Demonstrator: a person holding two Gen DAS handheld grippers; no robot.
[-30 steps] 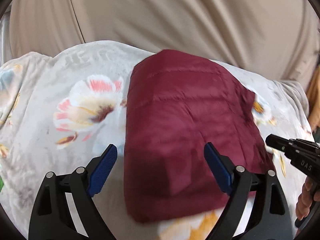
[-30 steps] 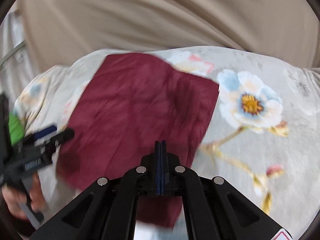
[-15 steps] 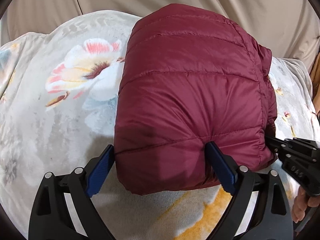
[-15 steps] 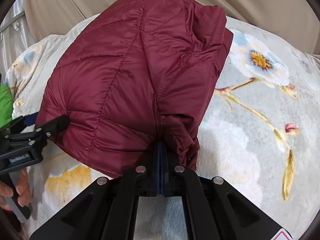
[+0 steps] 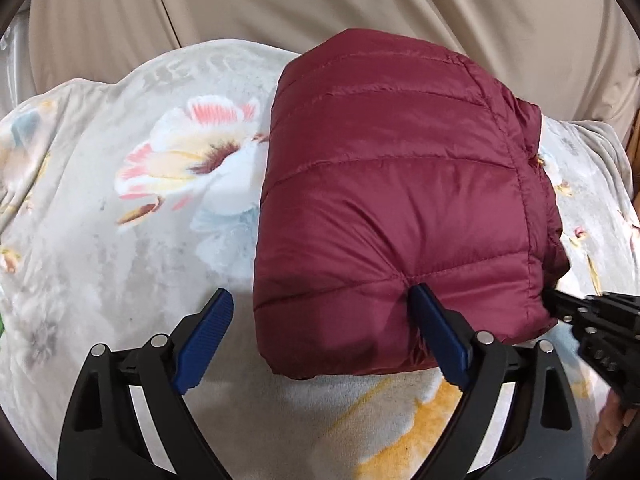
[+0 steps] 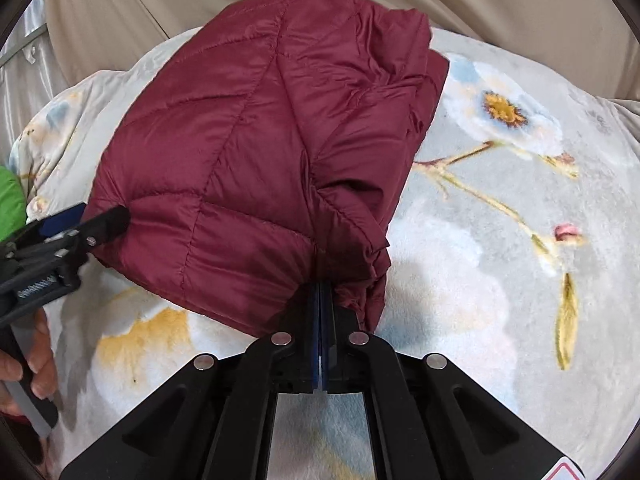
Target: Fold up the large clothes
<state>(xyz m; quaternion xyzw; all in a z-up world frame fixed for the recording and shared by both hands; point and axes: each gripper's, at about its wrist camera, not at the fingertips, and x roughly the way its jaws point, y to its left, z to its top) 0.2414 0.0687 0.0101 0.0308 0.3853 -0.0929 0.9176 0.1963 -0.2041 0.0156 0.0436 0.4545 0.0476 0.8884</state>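
Observation:
A folded maroon quilted jacket (image 5: 400, 208) lies on a pale floral blanket (image 5: 120, 240). My left gripper (image 5: 320, 316) stands open at the jacket's near edge. Its right finger (image 5: 436, 332) digs into the padding, and its left finger (image 5: 208, 328) is on bare blanket beside the bundle. My right gripper (image 6: 322, 296) is shut, and its tips push into the jacket (image 6: 248, 152) at its near right corner, where loose folds bunch up. Whether any cloth is pinched between the pads is hidden. Each gripper shows in the other's view: the right gripper (image 5: 560, 308) and the left gripper (image 6: 100, 220).
Beige draped cloth (image 5: 360, 8) hangs behind the blanket. A green object (image 6: 10, 200) sits at the far left edge. A person's hands (image 6: 36, 360) (image 5: 612, 420) hold the gripper handles. Bare blanket (image 6: 500, 260) spreads left and right of the jacket.
Both grippers have come down and closer to the jacket, from above it to its near edge. The left finger and the shut right tips now press into the padding.

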